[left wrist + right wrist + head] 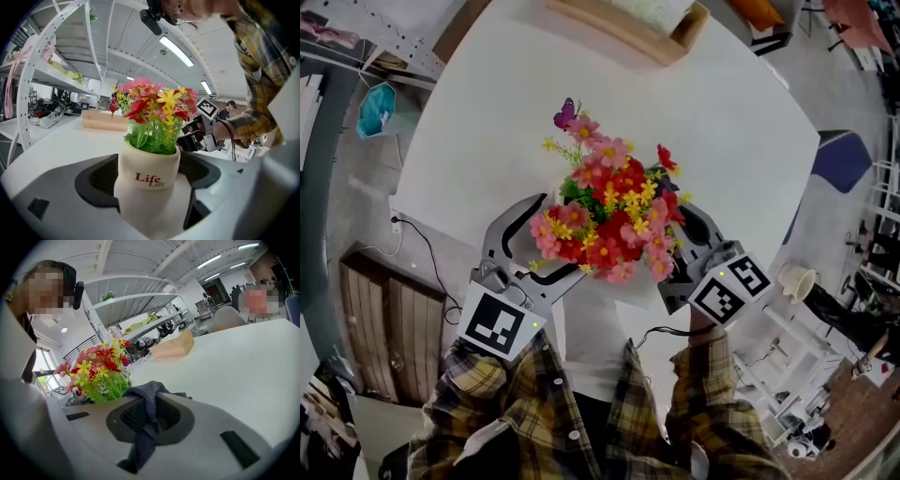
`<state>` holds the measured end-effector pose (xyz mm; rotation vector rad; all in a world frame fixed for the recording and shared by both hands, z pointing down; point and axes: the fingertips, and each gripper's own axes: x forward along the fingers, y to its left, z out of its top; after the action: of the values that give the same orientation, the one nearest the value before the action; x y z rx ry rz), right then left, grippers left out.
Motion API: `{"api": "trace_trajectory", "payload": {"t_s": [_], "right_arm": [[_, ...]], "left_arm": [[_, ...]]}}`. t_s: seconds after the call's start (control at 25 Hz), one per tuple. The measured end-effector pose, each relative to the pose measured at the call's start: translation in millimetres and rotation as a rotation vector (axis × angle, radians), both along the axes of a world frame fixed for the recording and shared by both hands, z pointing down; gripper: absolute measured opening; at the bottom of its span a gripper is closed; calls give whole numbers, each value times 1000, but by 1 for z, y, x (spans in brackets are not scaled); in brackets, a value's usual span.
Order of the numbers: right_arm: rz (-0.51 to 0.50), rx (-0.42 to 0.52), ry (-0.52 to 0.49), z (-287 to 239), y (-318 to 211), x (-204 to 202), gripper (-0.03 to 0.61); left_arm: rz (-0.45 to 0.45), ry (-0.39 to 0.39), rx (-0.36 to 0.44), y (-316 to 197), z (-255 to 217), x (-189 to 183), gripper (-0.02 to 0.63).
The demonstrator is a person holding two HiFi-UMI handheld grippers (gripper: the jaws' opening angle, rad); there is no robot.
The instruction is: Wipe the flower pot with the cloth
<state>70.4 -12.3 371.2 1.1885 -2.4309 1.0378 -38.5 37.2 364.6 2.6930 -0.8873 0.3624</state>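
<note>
The white bench [750, 141] is bare beyond the cream flower pot [149, 168] of bright flowers. A long wooden box [623, 33] sits at the far edge, well apart. The open left hand-held gripper [561, 234] fences the pot in; the right hand-held gripper [150, 418], pinching a dark cloth [146, 397], crowds its other side.

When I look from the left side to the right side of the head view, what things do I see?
teal object → left gripper → flowers → right gripper → white cup
</note>
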Motion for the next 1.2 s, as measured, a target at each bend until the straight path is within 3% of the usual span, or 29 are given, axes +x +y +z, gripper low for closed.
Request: {"api": "trace_trajectory", "payload": {"t_s": [0.32, 0.72, 1.2], "right_arm": [[-84, -22, -24, 7, 4, -20, 12], [-132, -43, -48, 9, 7, -26, 12], [-233, -62, -47, 9, -21, -19, 12]], "left_arm": [[42, -48, 19, -6, 4, 10, 414], [90, -53, 20, -8, 4, 8, 414], [227, -65, 13, -26, 2, 22, 414]]}}
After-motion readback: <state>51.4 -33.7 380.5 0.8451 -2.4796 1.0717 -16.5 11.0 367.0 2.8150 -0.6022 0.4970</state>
